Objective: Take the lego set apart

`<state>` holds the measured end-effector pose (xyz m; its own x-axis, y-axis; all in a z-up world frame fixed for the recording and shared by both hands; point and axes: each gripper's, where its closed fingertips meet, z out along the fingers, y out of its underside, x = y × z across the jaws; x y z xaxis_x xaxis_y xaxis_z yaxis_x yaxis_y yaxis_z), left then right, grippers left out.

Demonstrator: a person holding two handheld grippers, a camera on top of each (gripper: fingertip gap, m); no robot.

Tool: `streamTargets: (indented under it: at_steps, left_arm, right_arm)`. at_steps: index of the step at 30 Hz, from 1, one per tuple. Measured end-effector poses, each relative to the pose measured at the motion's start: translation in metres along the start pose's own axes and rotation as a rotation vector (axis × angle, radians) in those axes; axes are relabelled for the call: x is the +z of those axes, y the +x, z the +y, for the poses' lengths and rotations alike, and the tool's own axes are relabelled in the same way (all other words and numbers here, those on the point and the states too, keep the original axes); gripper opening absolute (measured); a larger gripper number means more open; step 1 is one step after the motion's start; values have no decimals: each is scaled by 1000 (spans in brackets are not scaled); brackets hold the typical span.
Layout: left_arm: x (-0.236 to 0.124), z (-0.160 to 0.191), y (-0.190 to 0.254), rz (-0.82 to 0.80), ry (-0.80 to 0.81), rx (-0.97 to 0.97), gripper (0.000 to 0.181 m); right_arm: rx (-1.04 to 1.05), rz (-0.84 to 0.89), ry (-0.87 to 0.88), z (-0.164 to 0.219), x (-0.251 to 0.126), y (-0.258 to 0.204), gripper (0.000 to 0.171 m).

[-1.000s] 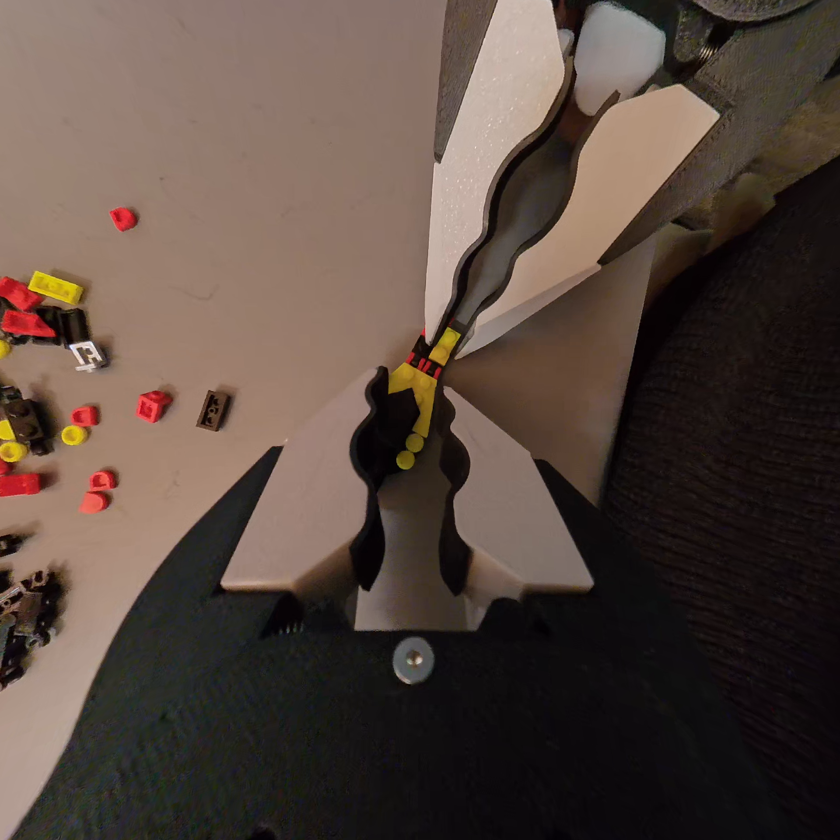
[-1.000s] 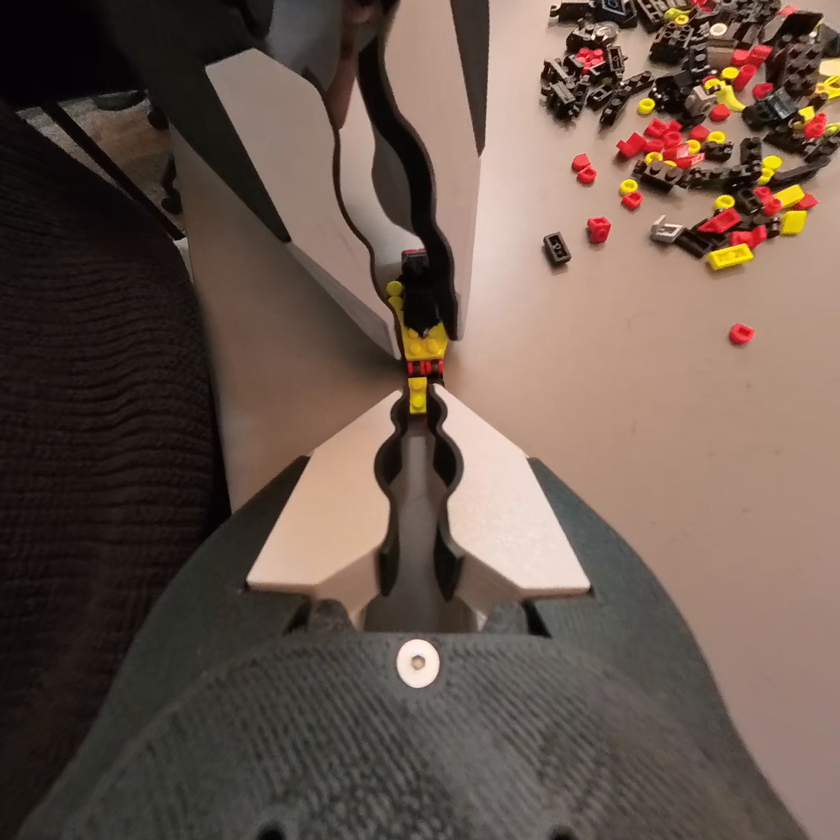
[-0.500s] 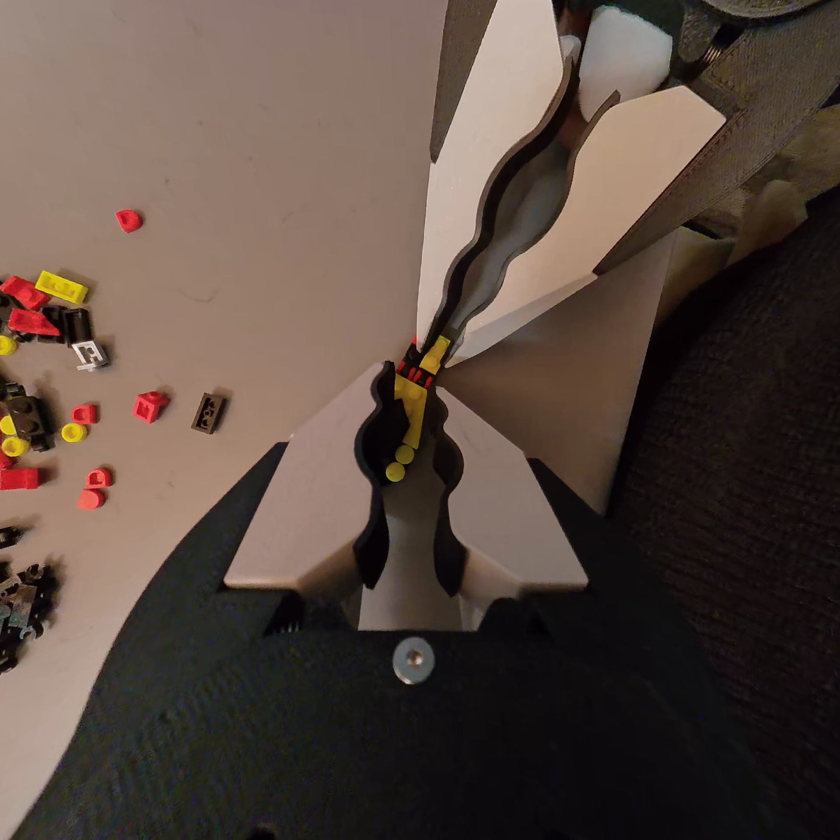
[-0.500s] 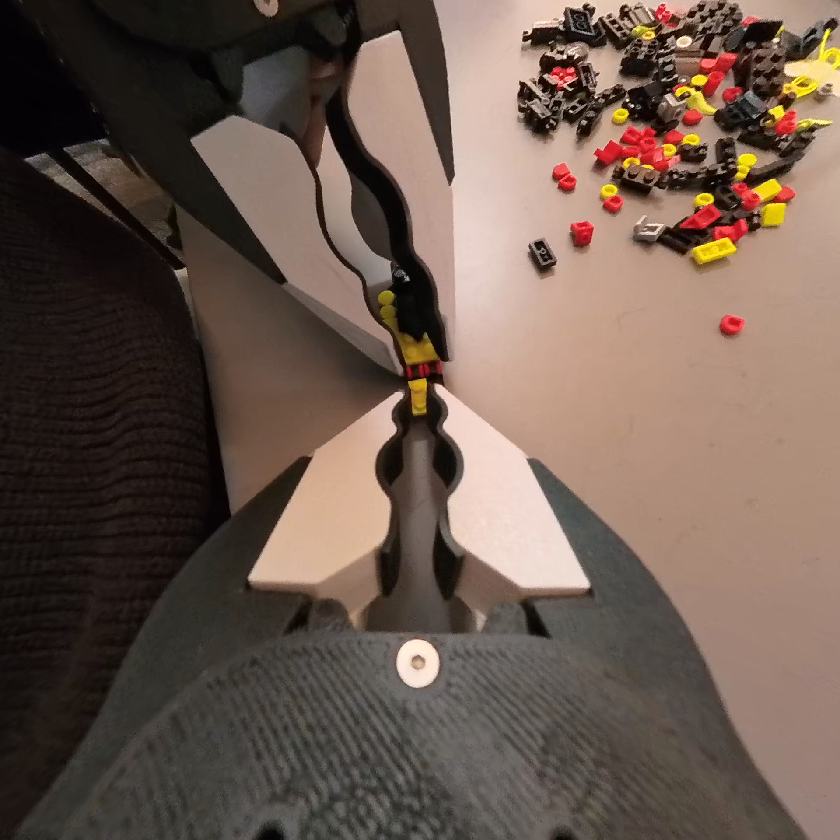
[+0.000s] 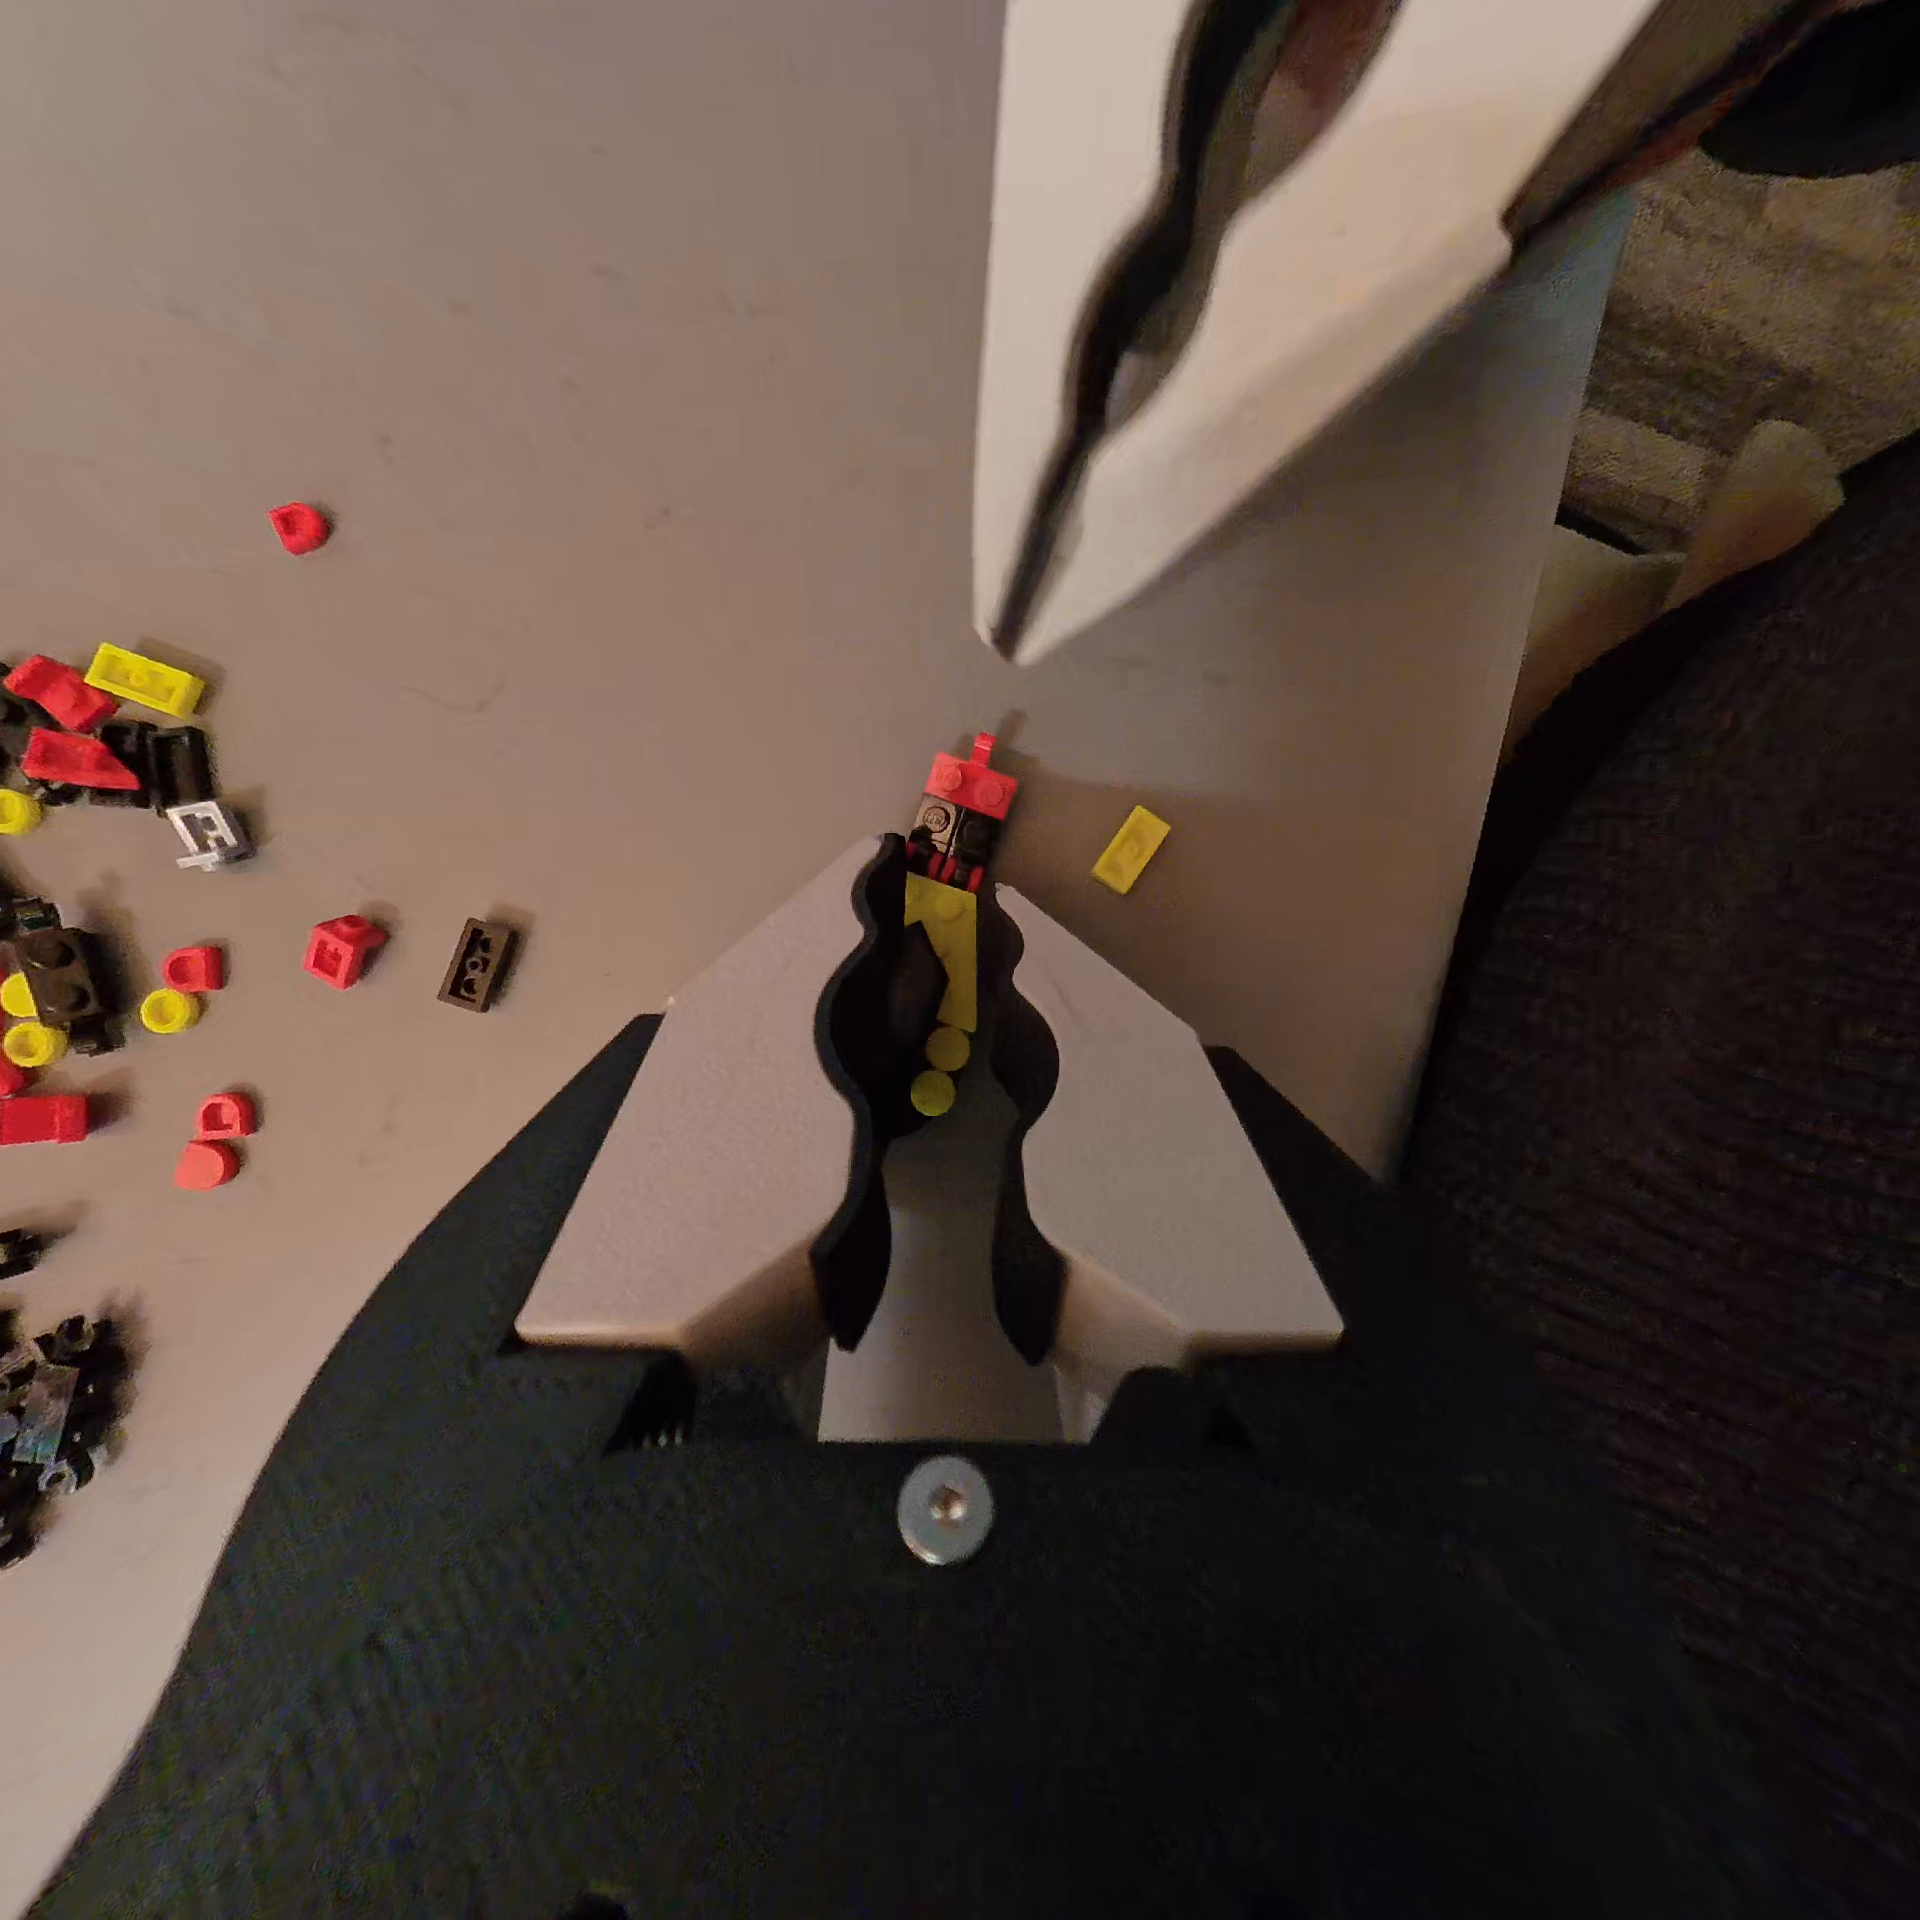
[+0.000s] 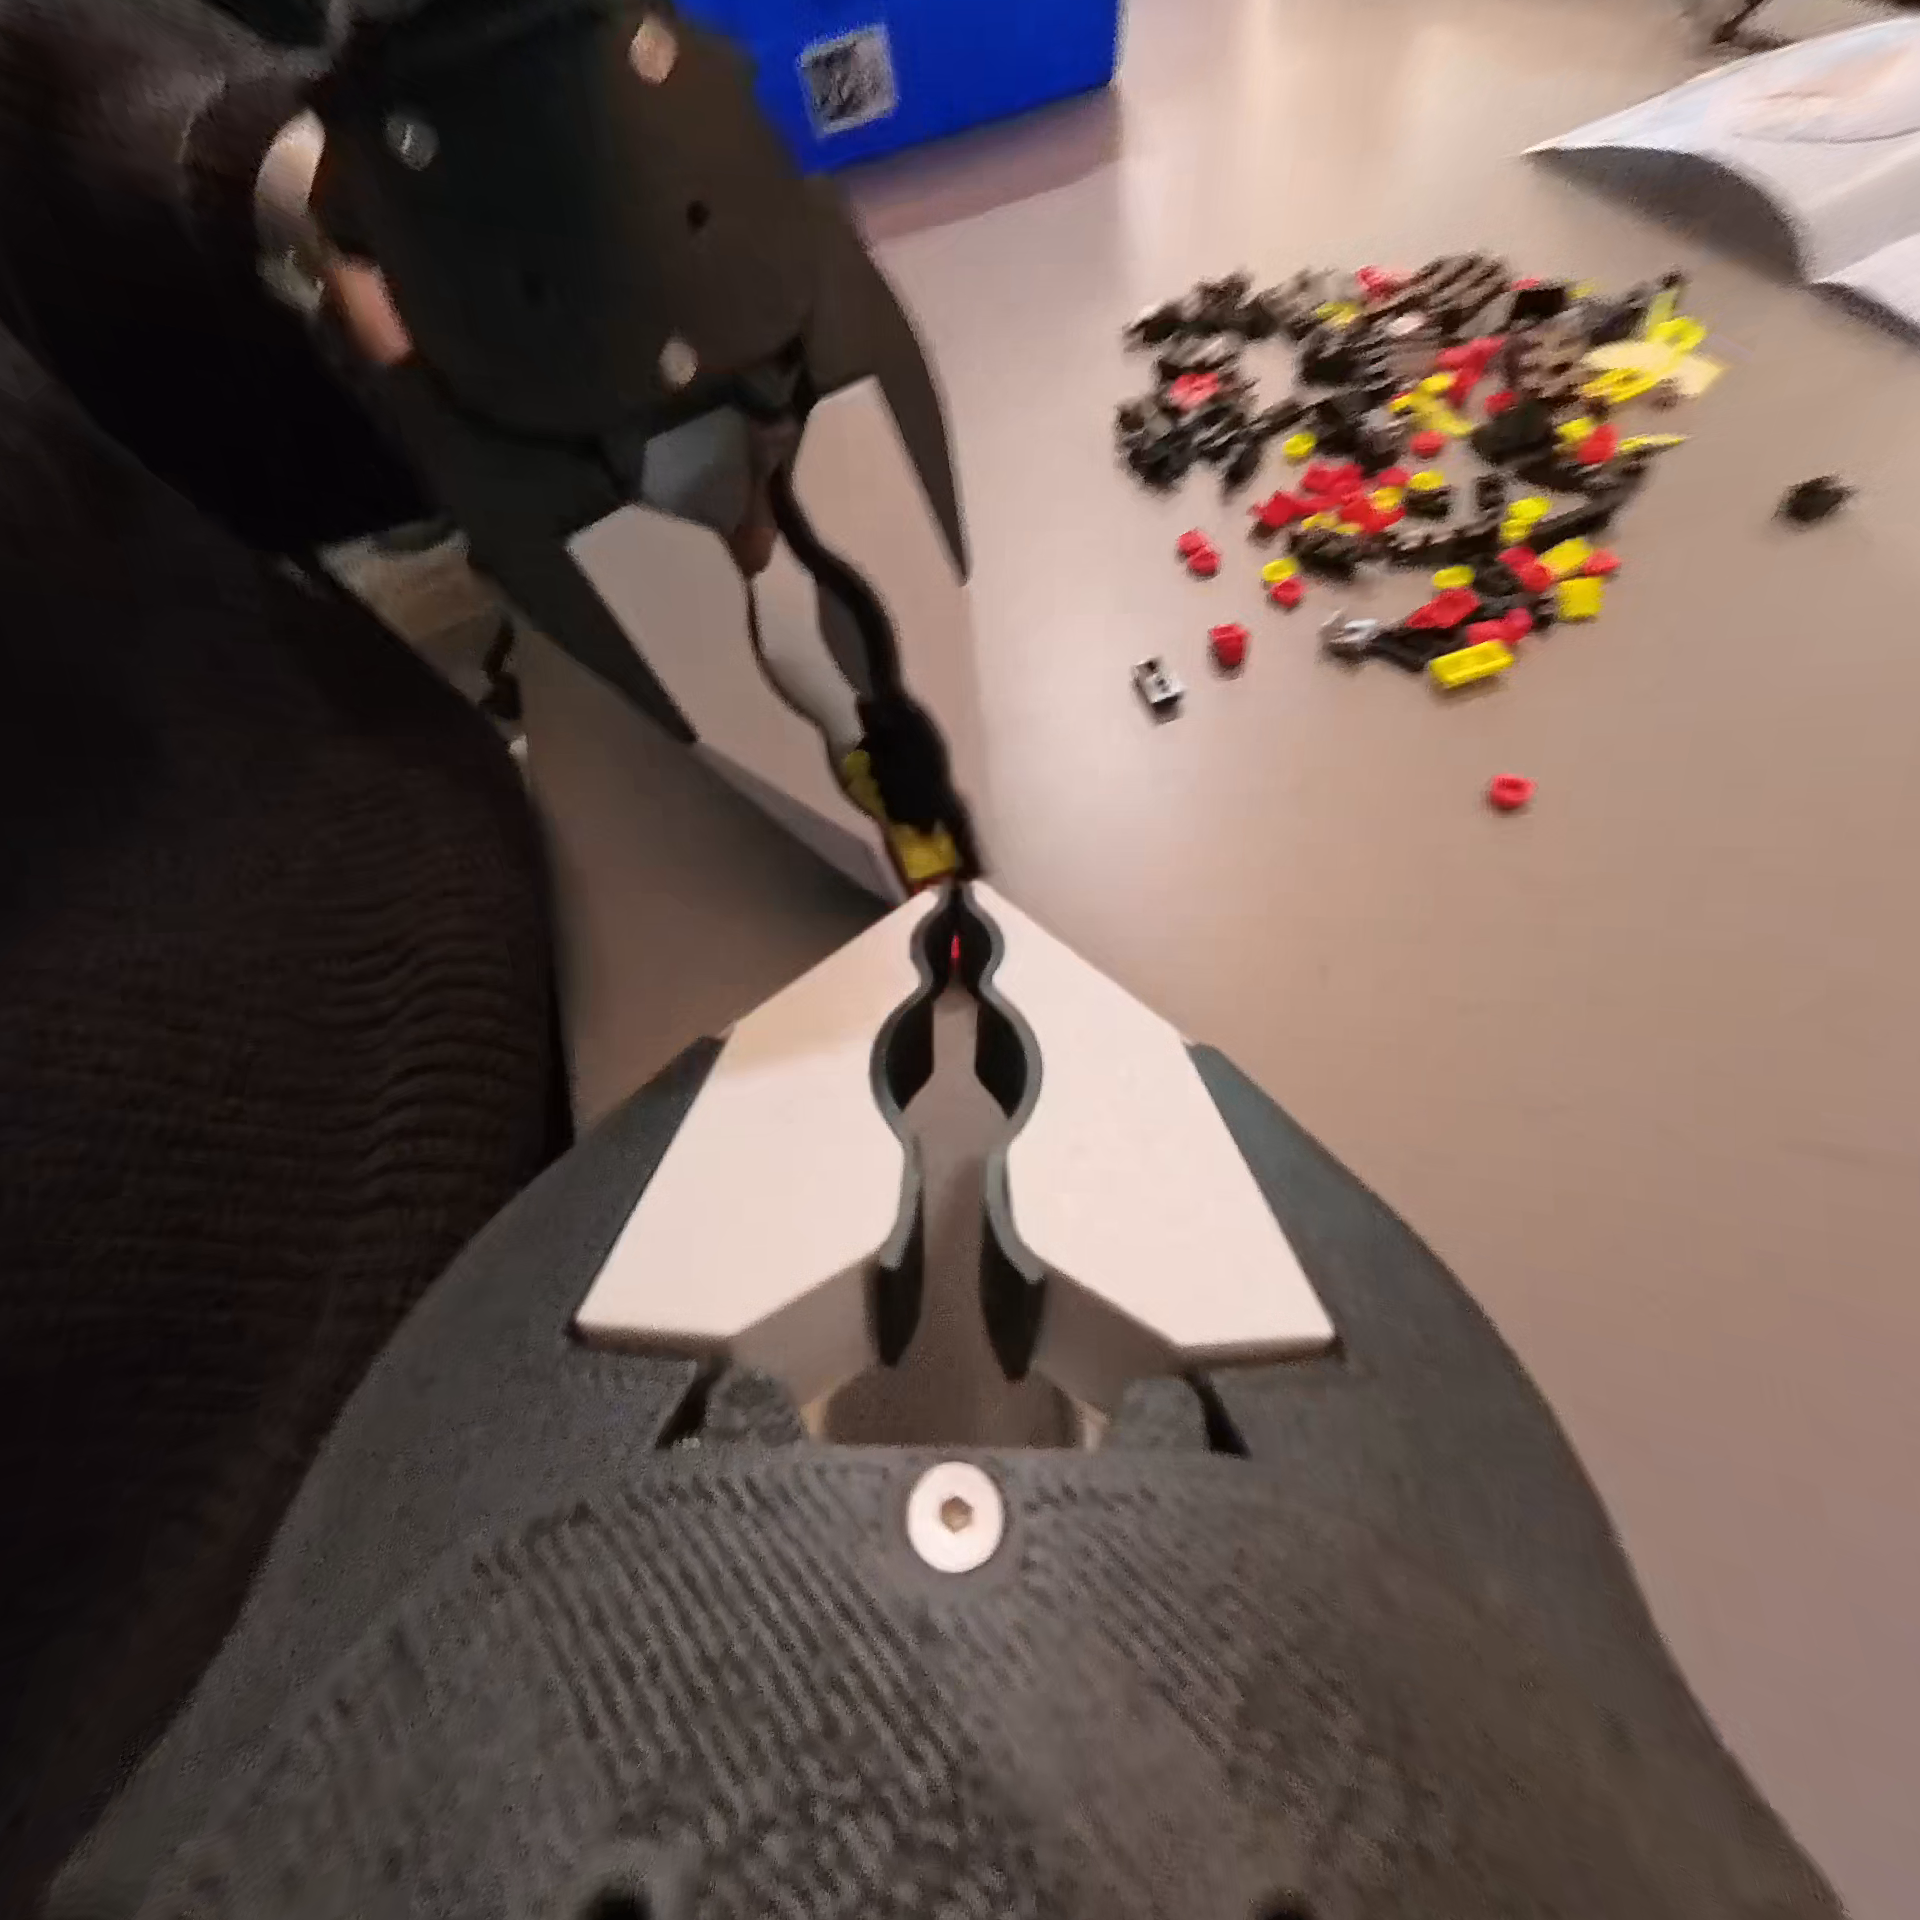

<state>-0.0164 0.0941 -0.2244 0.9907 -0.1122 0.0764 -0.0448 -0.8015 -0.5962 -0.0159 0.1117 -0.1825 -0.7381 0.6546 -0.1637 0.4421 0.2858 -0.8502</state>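
While the loose brick pile (image 5: 73,935) lies spread at the far left of the table (image 5: 623,312), well apart from the work, the left gripper (image 5: 940,894) sits mid-view, closed firmly on the lego assembly (image 5: 951,935), a small yellow, black and red stack whose red end sticks out past the fingertips. Just right of it, a yellow plate (image 5: 1130,849) rests free on the table near the edge. Higher and further right, the right gripper (image 6: 953,914) is blurred; its fingers look pinched almost together, with perhaps a sliver of red between them, though I cannot tell whether it truly holds a piece.

The risk from here is loss. A small plate that pops off could skid over the near table edge onto the dark fabric below. The slim assembly might also twist in the left grip if the next pull comes off-axis.
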Motion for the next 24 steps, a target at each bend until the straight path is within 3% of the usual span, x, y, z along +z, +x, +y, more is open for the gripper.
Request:
streamTargets:
  at_steps: [5,9,11,14,18,23,24]
  left_arm:
    - [0,-1,0,2,8,1,13]
    - [0,-1,0,15,18,-5,13]
    - [-1,-1,-1,16,22,-4,12]
    - [-3,1,-4,21,31,-14,13]
    - [-4,1,-6,40,42,-33,13]
    - [-4,1,-6,17,41,1,13]
    - [-4,1,-7,9,43,7,13]
  right_arm:
    - [-33,-97,-144,24,14,-29,9]
    - [-112,-54,-242,39,22,-30,19]
    - [-132,-59,-248,40,26,-33,9]
    - [-134,-54,-224,31,22,-30,7]
    - [-39,49,-16,-13,9,13,7]
    - [-56,182,-79,-25,43,86,7]
    - [-54,180,-50,-34,51,91,19]
